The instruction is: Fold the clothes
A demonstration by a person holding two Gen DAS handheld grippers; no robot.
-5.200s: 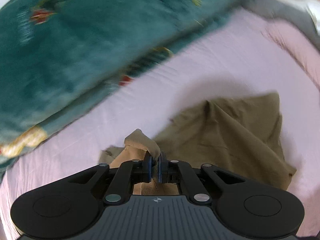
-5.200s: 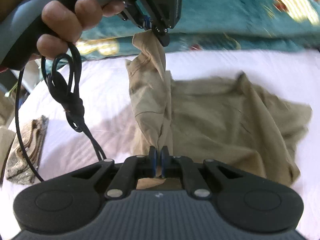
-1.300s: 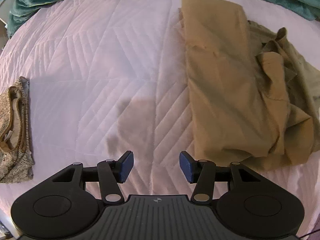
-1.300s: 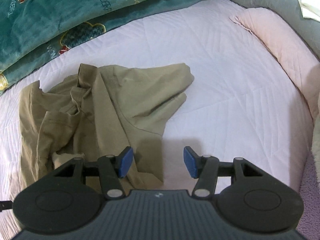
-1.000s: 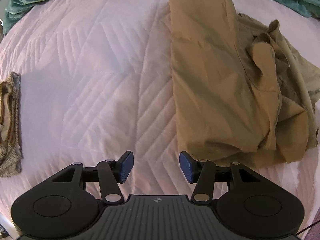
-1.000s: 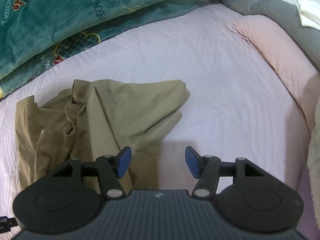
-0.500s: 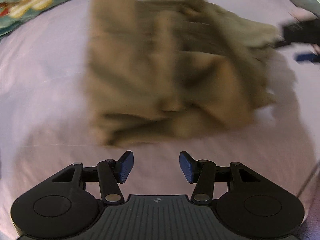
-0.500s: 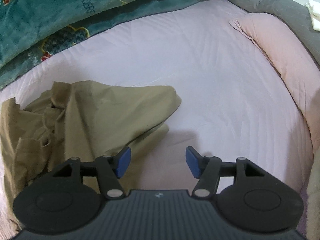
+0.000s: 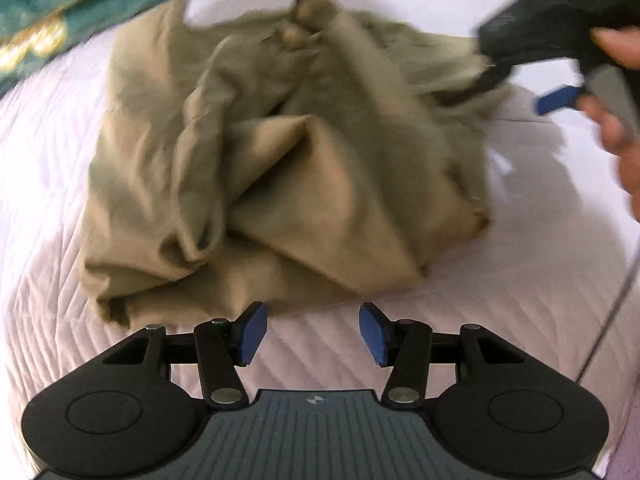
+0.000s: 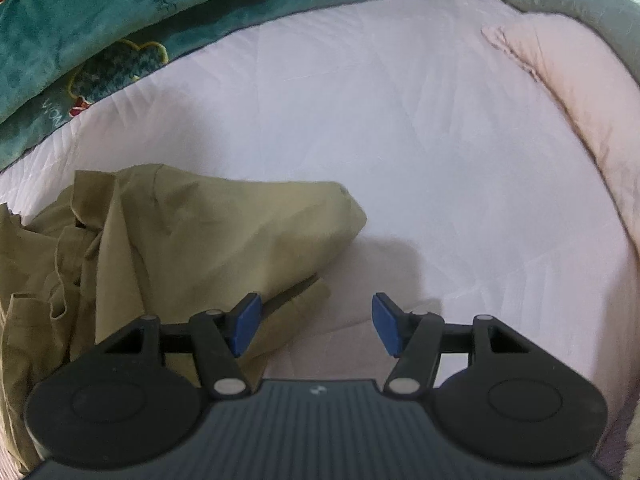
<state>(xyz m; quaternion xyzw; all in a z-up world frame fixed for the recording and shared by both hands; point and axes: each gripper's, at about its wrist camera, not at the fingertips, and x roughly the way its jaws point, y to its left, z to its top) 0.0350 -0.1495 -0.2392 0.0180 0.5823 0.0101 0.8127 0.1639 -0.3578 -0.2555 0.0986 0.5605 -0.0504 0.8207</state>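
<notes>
Little readable. Teal blanket point(image 10: 100, 20) far ahead-left of my right tool: letters "WON" near red-and-gold motif, upside down, partly cut off; further dark lettering higher on same blanket, too blurred to read. Small emblem, no letters, on body of each of my tools. Nothing legible in left view.

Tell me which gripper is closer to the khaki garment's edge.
The right gripper: its open jaws straddle the khaki garment edge, one fingertip over the cloth. The left gripper, also open, sits just short of the garment on the white quilt.
</notes>
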